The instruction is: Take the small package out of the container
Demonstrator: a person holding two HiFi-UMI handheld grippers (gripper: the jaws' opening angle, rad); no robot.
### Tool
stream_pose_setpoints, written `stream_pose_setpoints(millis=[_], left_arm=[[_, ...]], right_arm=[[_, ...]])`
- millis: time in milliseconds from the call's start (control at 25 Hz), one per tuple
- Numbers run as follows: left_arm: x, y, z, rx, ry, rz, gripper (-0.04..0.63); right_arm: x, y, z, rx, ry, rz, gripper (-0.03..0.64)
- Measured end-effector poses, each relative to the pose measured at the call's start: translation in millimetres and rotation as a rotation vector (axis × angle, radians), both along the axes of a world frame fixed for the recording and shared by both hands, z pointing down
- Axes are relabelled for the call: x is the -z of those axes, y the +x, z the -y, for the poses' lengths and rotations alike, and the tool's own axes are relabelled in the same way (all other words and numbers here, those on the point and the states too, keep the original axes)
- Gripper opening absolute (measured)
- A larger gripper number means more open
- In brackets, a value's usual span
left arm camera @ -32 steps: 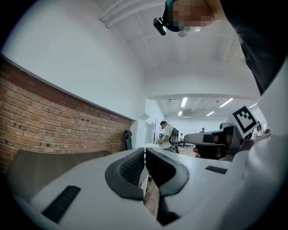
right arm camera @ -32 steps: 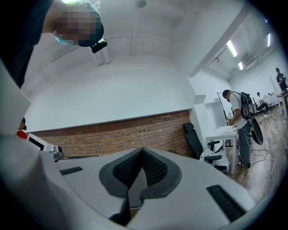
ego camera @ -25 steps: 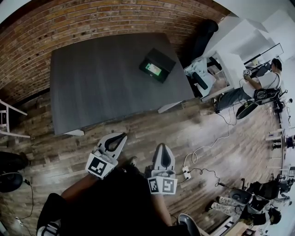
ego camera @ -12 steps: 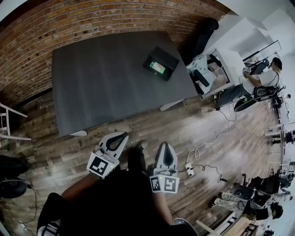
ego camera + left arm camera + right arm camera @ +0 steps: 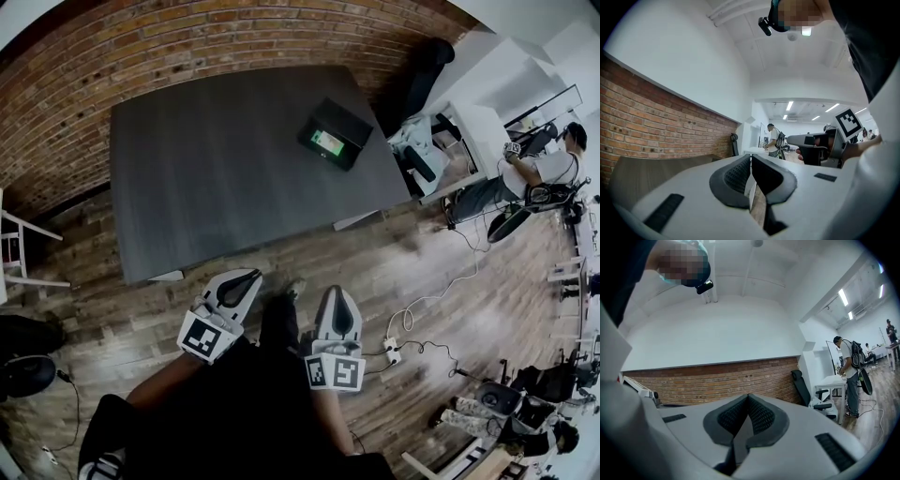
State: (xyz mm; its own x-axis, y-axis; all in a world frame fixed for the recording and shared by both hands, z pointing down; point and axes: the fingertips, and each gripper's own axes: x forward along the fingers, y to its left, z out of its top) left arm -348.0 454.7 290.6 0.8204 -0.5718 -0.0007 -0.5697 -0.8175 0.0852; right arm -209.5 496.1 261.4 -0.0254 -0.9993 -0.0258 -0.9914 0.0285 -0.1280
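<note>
The small package (image 5: pixel 327 142) shows as a bright green patch inside the container (image 5: pixel 336 133), an open black box that sits in the upper right part of the frame in the head view, near the far right corner of a dark grey table (image 5: pixel 216 169). Too little of the package shows to tell its shape. The rest of the tabletop is one plain dark surface, and a brick wall (image 5: pixel 187 47) curves round it along the top of the frame. Below the table lies a wooden floor (image 5: pixel 422 272), where a white cable runs to a power strip (image 5: pixel 392 356) at lower right. Both tools are low in the centre of the frame, over the floor and well apart from the table and the container. The left gripper (image 5: pixel 249 276) points up and to the right, and the right gripper (image 5: pixel 335 294) points straight up the frame, just beside it. In its own view the left gripper (image 5: pixel 751 157) has its jaws pressed together at the tips with nothing between them. The right gripper (image 5: pixel 748 397) likewise has its jaws closed on each other and empty. At the far right edge a person (image 5: pixel 539 173) is beside a white desk (image 5: pixel 469 122), with a black office chair (image 5: pixel 427 66) near it.
</note>
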Motion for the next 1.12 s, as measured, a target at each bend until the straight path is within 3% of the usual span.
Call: stream_pose_setpoints(millis=[400, 1120], left_arm=[[-9, 49, 51, 0.014, -0.038, 0.013, 0.041], [-16, 186, 168, 0.066, -0.109, 0.053, 0.042]], right_arm=[[-7, 49, 57, 0.018, -0.018, 0.014, 0.025], [-9, 184, 183, 0.089, -0.042, 0.037, 0.025]])
